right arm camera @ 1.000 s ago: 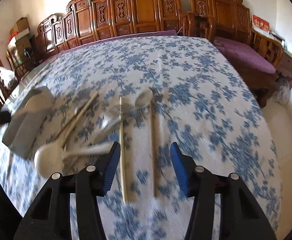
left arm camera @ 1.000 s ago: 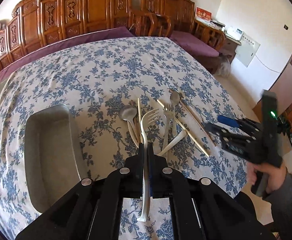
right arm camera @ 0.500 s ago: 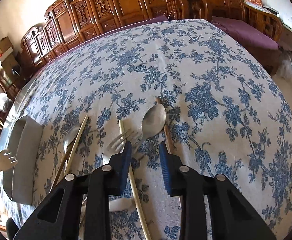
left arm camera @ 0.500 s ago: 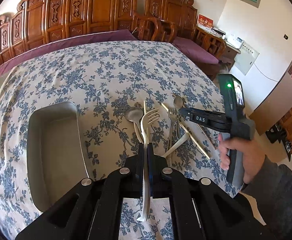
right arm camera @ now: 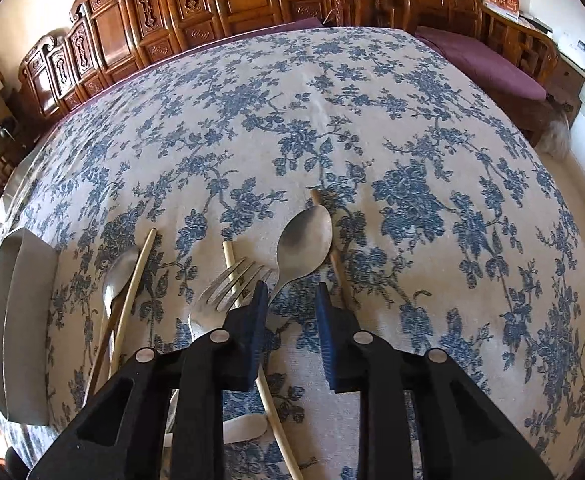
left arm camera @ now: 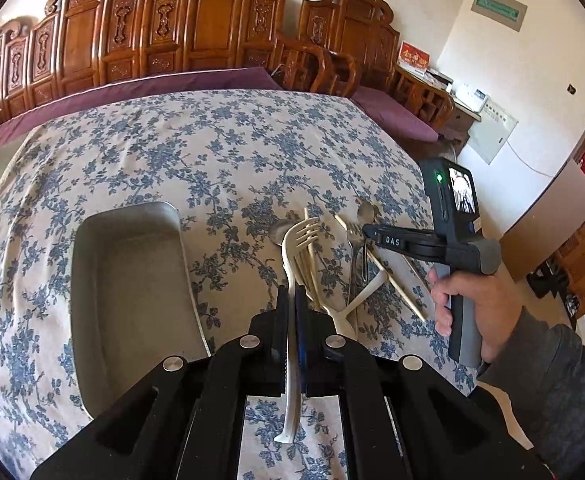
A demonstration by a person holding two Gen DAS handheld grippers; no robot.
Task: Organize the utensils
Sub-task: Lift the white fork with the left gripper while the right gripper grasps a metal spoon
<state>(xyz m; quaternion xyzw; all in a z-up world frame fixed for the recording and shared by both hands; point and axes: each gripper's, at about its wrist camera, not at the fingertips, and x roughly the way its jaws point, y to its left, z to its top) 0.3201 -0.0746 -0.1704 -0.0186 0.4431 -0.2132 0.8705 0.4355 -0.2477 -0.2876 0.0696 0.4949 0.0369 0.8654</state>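
Observation:
My left gripper [left arm camera: 291, 300] is shut on a white plastic fork [left arm camera: 298, 240], held above the table just right of the metal tray [left arm camera: 128, 280]. My right gripper [right arm camera: 290, 300] is open, low over the utensil pile, its jaws either side of the handle of a metal spoon [right arm camera: 304, 236]. It also shows in the left wrist view [left arm camera: 368, 232]. A metal fork [right arm camera: 232, 284], a second metal spoon [right arm camera: 118, 272], several wooden chopsticks [right arm camera: 132, 284] and a white plastic spoon [right arm camera: 244, 426] lie beside it.
The table has a blue floral cloth [right arm camera: 332, 120]. The tray shows at the left edge of the right wrist view [right arm camera: 16, 320]. Carved wooden chairs [left arm camera: 212, 32] stand behind the table. A purple-cushioned bench [right arm camera: 488, 60] is at the right.
My right gripper has swung in over the utensils and come down around the metal spoon's handle, its jaws narrowing. My left gripper has drifted slightly left with the white fork.

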